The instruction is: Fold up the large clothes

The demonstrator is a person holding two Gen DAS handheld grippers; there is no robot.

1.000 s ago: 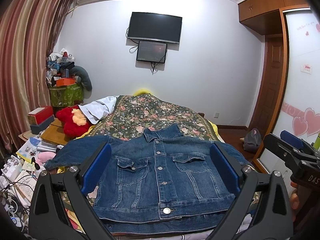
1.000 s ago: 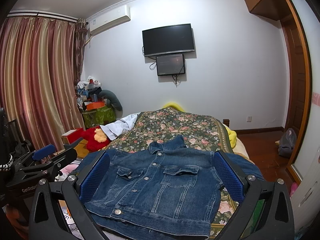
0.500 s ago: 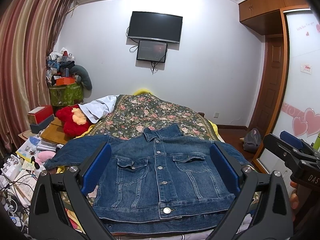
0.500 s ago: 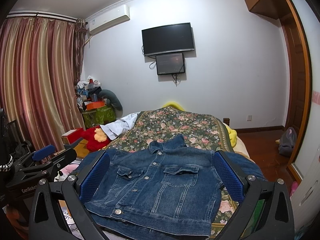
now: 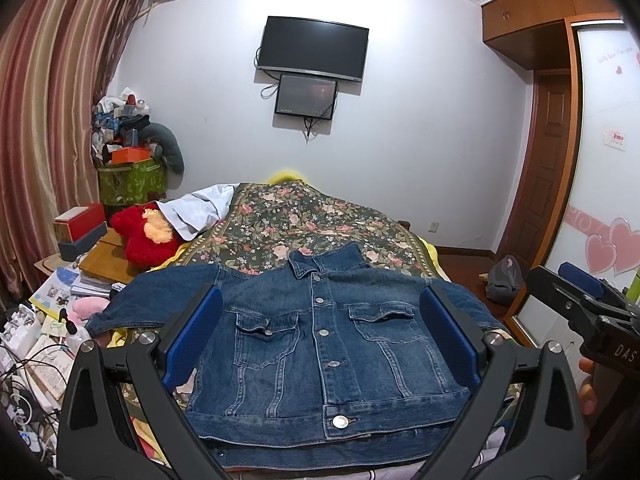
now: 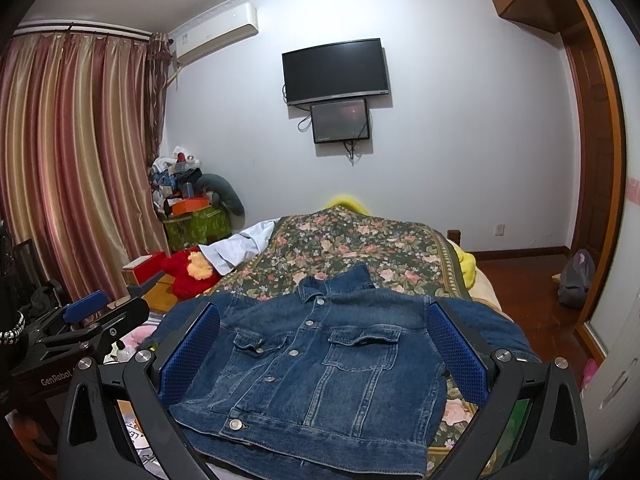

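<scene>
A blue denim jacket [image 5: 320,352] lies buttoned and face up on the near end of a bed with a floral cover [image 5: 316,224], collar towards the far wall, sleeves spread to both sides. It also shows in the right wrist view [image 6: 316,364]. My left gripper [image 5: 320,340] is open and empty, held above the jacket's near hem. My right gripper [image 6: 324,344] is open and empty, also held over the jacket. The right gripper appears at the right edge of the left wrist view [image 5: 580,304], and the left gripper at the left edge of the right wrist view [image 6: 92,320].
A red plush toy [image 5: 140,236], boxes, books and cables crowd the bedside at left. A white garment [image 5: 196,212] lies on the bed's far left. Curtains [image 6: 72,168] hang at left, a wardrobe [image 5: 600,160] stands at right, and a grey bag [image 5: 504,284] sits on the floor.
</scene>
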